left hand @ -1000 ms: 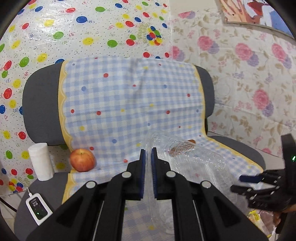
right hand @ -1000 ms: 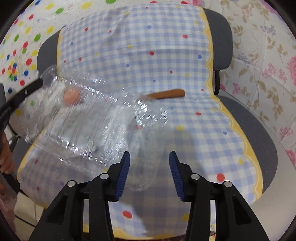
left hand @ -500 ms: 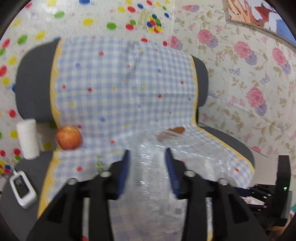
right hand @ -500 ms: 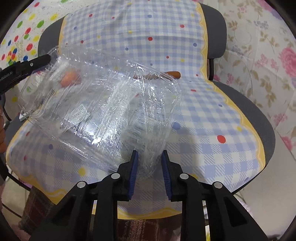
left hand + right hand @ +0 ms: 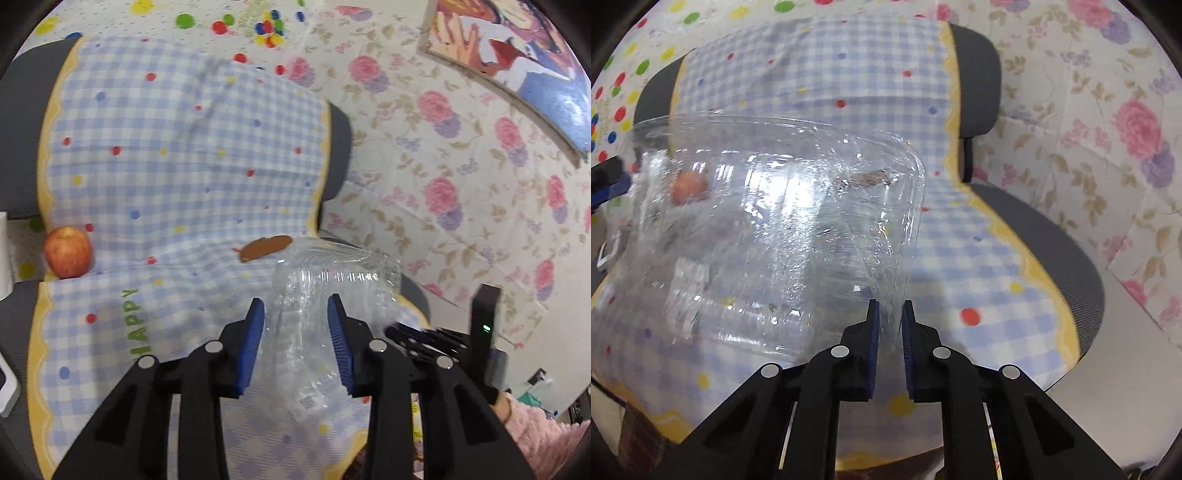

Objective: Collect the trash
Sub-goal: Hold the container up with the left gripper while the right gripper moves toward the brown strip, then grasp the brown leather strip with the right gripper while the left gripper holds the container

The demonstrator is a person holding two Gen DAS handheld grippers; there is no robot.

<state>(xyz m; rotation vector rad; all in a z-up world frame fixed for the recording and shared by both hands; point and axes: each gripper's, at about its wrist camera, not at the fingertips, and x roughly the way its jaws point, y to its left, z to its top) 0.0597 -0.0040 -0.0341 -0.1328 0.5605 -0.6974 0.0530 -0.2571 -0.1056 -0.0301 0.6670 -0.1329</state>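
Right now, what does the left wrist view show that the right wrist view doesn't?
Only the left wrist view shows the apple clearly, the green HAPPY lettering and the open left tongs. Only the right wrist view shows the right tongs shut on the clear plastic container. Both show the container, the brown peel and the checked cloth over the chair.

Each hand-held gripper, left (image 5: 295,343) and right (image 5: 888,349), is built of black plastic, lined with blue pads and fastened by silver screws; a fuzzy pink sleeve (image 5: 546,437) is perhaps glimpsed.
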